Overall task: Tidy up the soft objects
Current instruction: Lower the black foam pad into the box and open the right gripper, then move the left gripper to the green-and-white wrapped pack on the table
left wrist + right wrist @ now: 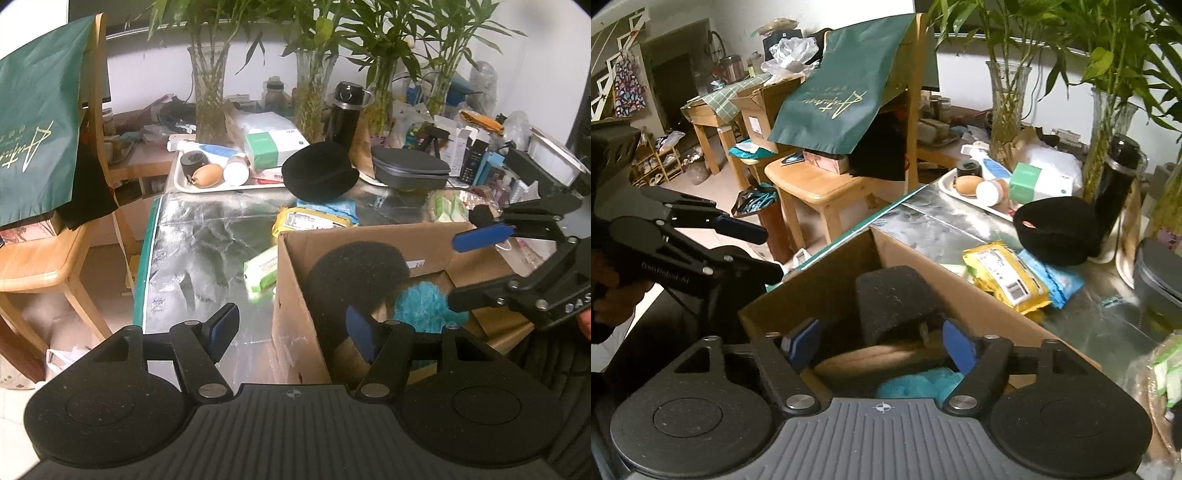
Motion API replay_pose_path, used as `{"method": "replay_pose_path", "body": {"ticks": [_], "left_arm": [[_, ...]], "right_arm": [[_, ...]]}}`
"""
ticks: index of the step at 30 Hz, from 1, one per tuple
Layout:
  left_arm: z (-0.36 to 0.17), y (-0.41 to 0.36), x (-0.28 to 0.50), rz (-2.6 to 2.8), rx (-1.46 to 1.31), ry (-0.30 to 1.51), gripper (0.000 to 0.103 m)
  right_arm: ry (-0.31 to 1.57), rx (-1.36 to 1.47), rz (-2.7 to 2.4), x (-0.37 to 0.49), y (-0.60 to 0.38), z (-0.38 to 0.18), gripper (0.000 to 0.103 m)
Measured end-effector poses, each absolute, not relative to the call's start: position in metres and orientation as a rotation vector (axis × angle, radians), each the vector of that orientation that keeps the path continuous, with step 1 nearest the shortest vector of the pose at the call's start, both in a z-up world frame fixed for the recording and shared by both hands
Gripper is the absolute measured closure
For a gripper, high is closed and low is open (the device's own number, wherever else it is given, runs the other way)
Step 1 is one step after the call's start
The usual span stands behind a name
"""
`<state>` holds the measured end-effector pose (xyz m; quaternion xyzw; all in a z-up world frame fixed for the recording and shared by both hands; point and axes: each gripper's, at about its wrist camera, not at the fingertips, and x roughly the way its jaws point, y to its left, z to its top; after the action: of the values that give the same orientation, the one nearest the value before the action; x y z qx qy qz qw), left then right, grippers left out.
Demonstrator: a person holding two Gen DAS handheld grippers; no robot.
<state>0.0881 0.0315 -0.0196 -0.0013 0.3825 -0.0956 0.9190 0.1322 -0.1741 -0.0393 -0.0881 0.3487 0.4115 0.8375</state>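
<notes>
A cardboard box (295,295) stands on the foil-covered table (207,251). Inside it lie a black sponge block (354,273), a teal bath pouf (424,306) and a tan cushion (871,363). My left gripper (291,334) is open and empty, straddling the box's left wall. My right gripper (881,345) is open and empty just above the box's contents. It also shows in the left wrist view (469,269), over the box's right side. A yellow wipes pack (310,219), a green wipes pack (260,271) and a black hat (319,171) lie on the table.
A white tray (184,184) with small items sits at the table's far left, next to glass vases of bamboo (210,92) and a black flask (345,110). A grey case (410,168) lies at the back. A wooden chair (44,258) draped with a green bag (37,122) stands left.
</notes>
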Motion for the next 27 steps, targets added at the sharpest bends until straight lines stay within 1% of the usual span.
{"method": "replay_pose_path", "body": {"ticks": [5, 9, 15, 27], "left_arm": [[-0.017, 0.027, 0.093, -0.207, 0.004, 0.782, 0.040], [-0.016, 0.023, 0.096, -0.219, 0.016, 0.773, 0.039], [-0.016, 0.018, 0.101, -0.224, 0.018, 0.768, 0.040], [-0.012, 0.018, 0.108, -0.249, 0.006, 0.743, 0.040]], "right_arm": [[0.736, -0.172, 0.830, 0.132, -0.191, -0.042, 0.018], [0.735, -0.155, 0.809, 0.131, -0.203, -0.042, 0.017], [0.722, -0.138, 0.758, 0.132, -0.217, -0.041, 0.009], [0.722, -0.081, 0.666, 0.147, -0.239, -0.047, 0.008]]}}
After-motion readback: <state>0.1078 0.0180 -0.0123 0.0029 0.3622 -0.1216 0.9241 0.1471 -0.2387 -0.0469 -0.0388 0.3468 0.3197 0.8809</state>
